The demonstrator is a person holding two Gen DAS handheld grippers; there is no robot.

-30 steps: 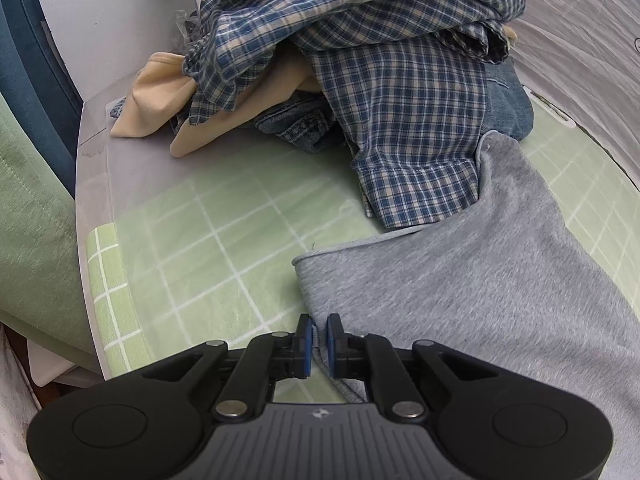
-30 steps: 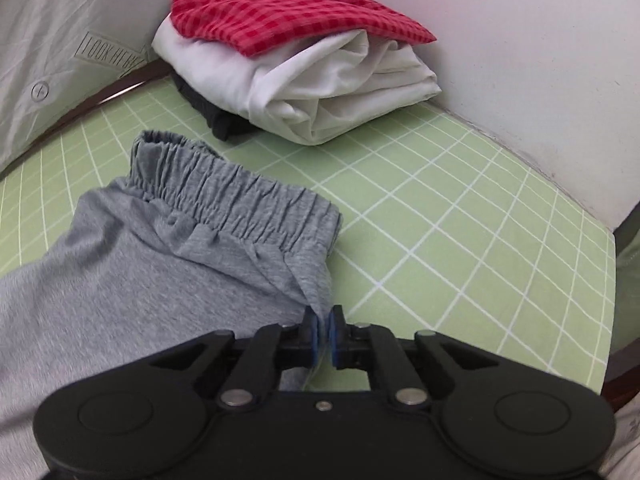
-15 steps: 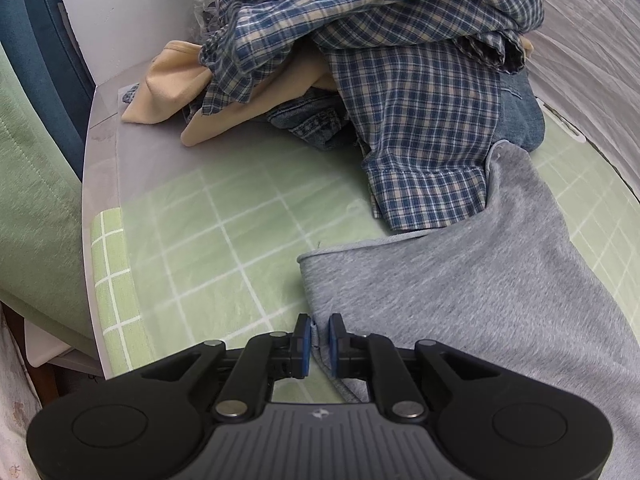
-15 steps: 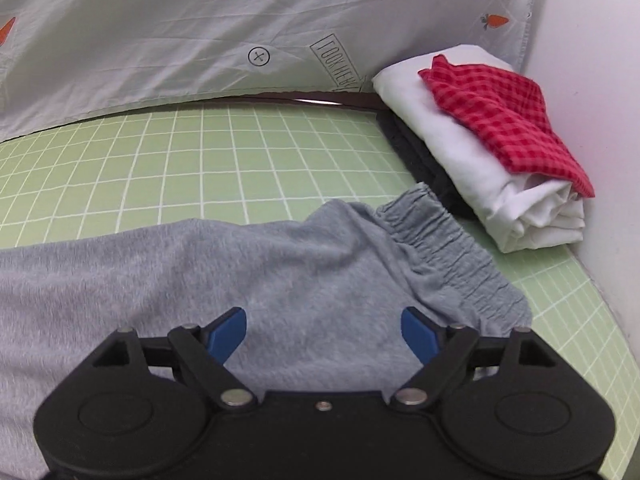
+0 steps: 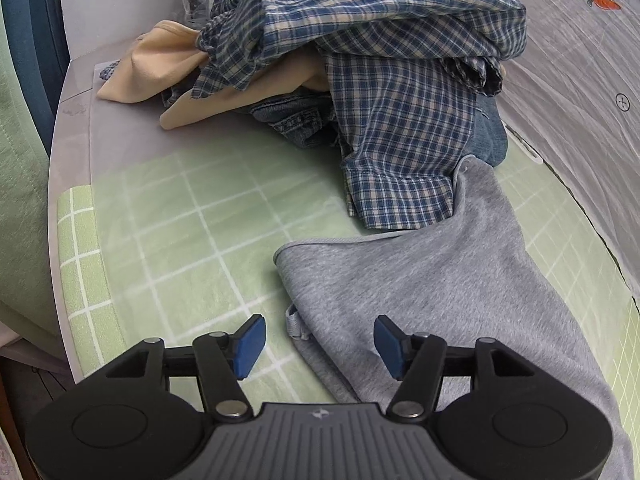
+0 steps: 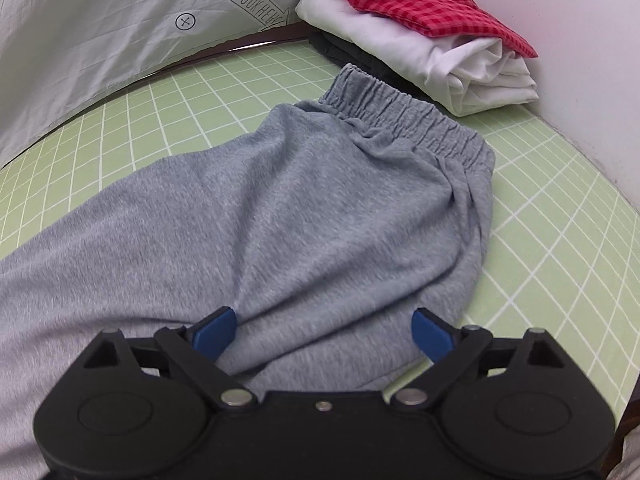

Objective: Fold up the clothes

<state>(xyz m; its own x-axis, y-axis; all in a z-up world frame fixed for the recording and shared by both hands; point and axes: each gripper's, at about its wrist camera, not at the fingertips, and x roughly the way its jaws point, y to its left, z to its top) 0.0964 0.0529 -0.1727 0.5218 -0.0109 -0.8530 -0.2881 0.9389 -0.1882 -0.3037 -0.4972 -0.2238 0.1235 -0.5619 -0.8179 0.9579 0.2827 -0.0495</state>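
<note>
Grey sweatpants [image 6: 304, 208]: laid lengthwise on worktop [image 5: 192, 216], leg end under plaid shirt [image 5: 396, 160].
Left hand-held gripper [image 5: 316, 346], right hand-held gripper [image 6: 324, 334]: both released, holding nothing.
Risk: pulling leg may drag unfolded heap.
Right view only: elastic waistband [image 6: 404, 116], folded stack [image 6: 424, 36].
Left view only: unfolded heap.

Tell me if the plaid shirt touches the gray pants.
Touching. Left wrist view: the plaid shirt's hem lies over the gray pants' far edge.
</note>
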